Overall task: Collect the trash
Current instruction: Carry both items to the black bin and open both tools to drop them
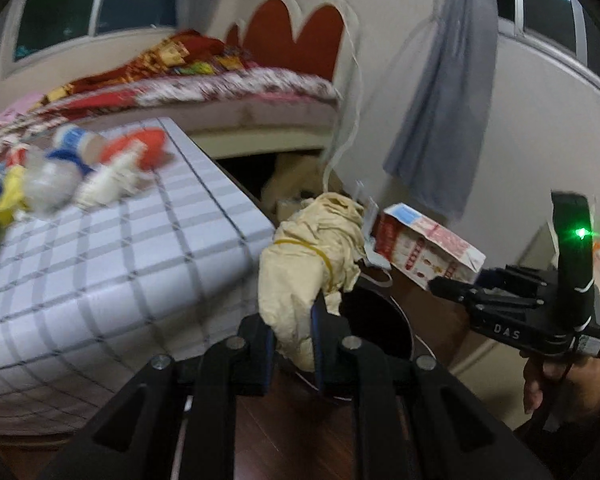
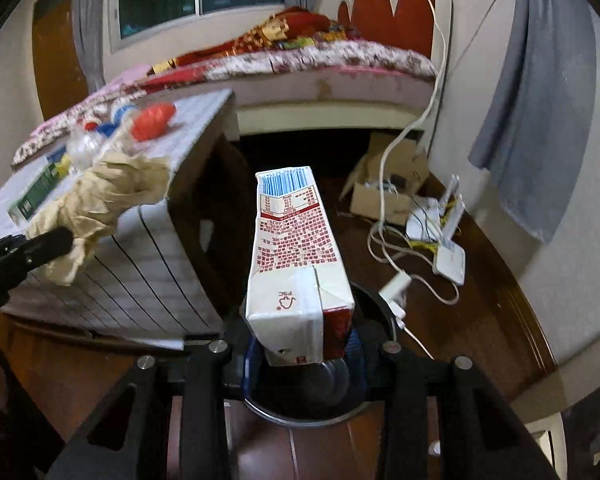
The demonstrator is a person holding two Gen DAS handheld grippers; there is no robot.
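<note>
A: Where's the red-and-white paper carton (image 2: 296,264)?
B: Right gripper (image 2: 302,354) is clamped on its base, above the round black bin (image 2: 374,300) on the dark wood floor (image 2: 480,300).
A: Left side?
B: Left gripper (image 1: 292,332) is clamped on a crumpled beige paper wad (image 1: 312,248), just beside the bin's rim. More trash sits blurred at the far edge of the grey checked table (image 1: 120,260).

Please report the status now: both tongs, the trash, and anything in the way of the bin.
Left tongs shut on crumpled paper wad. Right tongs shut on milk carton. Both above the dark bin. More trash on table; nothing blocking.
</note>
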